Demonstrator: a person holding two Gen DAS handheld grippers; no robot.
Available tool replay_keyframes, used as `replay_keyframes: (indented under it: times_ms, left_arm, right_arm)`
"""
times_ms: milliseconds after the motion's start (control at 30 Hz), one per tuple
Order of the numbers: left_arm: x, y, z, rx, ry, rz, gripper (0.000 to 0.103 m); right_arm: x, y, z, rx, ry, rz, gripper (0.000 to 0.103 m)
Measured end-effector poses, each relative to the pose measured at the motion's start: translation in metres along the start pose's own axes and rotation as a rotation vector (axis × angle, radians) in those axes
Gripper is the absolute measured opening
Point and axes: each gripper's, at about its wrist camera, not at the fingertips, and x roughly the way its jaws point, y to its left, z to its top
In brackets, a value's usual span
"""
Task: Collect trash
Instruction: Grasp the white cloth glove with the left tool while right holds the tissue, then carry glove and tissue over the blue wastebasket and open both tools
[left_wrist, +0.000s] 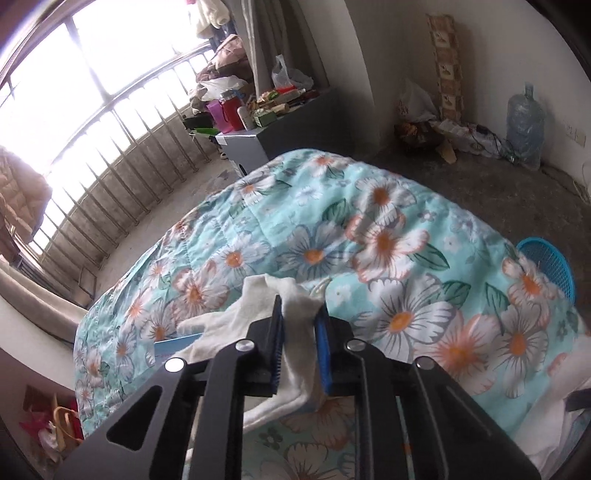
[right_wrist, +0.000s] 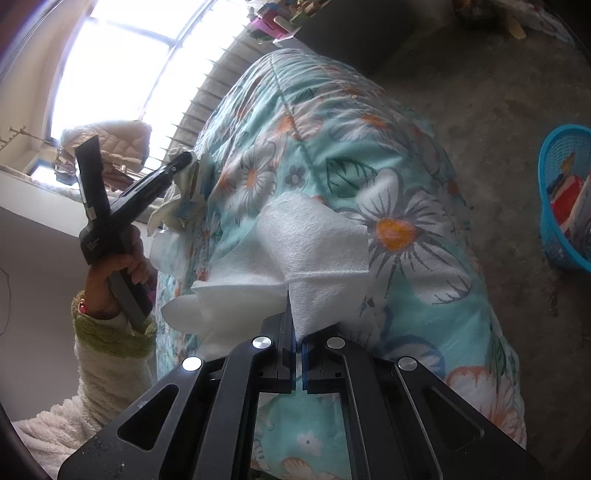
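Clamped between the left gripper (left_wrist: 300, 314) pads, a crumpled off-white tissue (left_wrist: 258, 325) hangs over the floral quilt (left_wrist: 369, 236). Only the right wrist view shows the right gripper (right_wrist: 297, 328) pinching a flat white tissue (right_wrist: 295, 251) above the quilt's near edge, its jaws nearly together on the sheet, and the person's hand (right_wrist: 122, 266) gripping the other tool. Beside the quilt's right edge, a blue basket (right_wrist: 546, 221) of trash sits on the floor.
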Motion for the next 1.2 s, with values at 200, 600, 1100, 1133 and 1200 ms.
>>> replay_keyframes:
  times_ms: [200,600,1100,1133,1200]
  left_arm:
    - [-0.052,0.061,0.005,-0.208,-0.12,-0.054,0.011]
    - [-0.169,0.125,-0.012,-0.469,-0.363,-0.367,0.01]
    - [-0.21,0.022,0.022,-0.331,-0.424,-0.683,0.01]
    - [-0.206,0.008,0.028,-0.315,-0.416,-0.706,0.01]
    - [-0.196,-0.02,0.041,-0.284,-0.381,-0.748,0.01]
  right_arm:
    - [-0.001,0.001,-0.001,0.0,-0.004,-0.009,0.0]
    - [-0.022,0.027,-0.002,-0.06,-0.061,-0.022,0.0]
    - [-0.13,0.016,0.018,-0.049,-0.376,-0.16,0.0]
    - [-0.141,0.009,0.018,-0.036,-0.411,-0.187,0.0]
    - [-0.162,-0.007,0.017,-0.002,-0.47,-0.227,0.0]
